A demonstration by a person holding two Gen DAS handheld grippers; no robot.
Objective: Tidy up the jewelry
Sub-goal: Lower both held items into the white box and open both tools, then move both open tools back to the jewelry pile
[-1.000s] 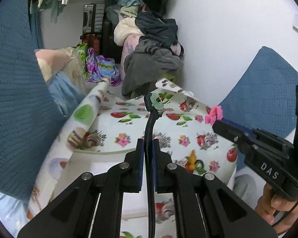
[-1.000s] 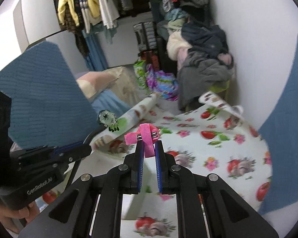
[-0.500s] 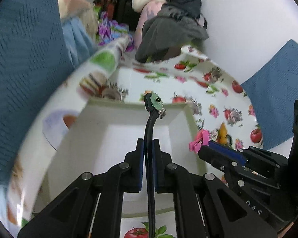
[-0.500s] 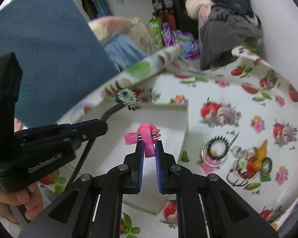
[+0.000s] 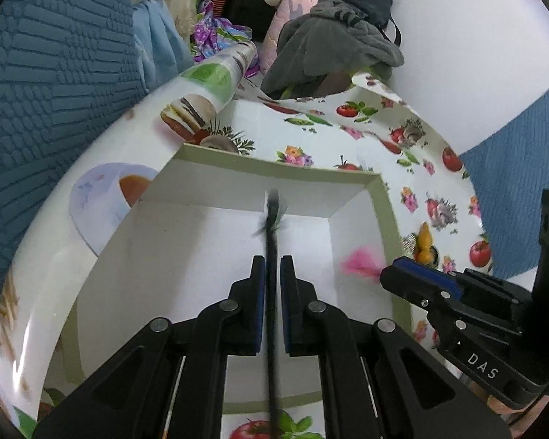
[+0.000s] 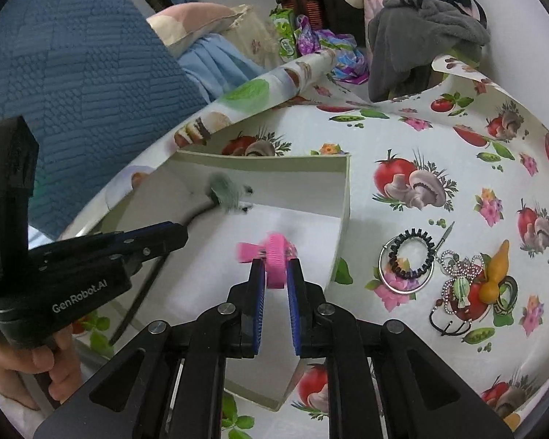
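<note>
1. Two pieces are hanging over the white cardboard box (image 6: 342, 197) at once, neither yet lying on its floor, so by my judgement the task is only getting started.
2. Sitting on the fruit-print tablecloth (image 6: 457, 168) toward its left edge, the box is showing nothing on its white floor, as far as both views reveal.
3. Closing tightly on a black headband (image 5: 272, 292), the left gripper (image 5: 272, 285) is holding it so the green ornament (image 6: 225, 192) at its tip is hovering near the box's far wall, blurred by motion.
4. Pinching a pink hair clip (image 6: 274, 259) between nearly closed jaws, the right gripper (image 6: 276, 278) is hovering above the box's middle, nearer its right wall.
5. Waiting outside, just right of the box, a small heap is lying on the cloth: a metal bangle (image 6: 408, 267) with a black spiral hair tie (image 6: 411, 254) inside it, a beaded chain with pendant (image 6: 459, 278), and a black cord (image 6: 448, 323).
6. Releasing both held pieces, then fetching that heap, is looking like the remaining work.
</note>
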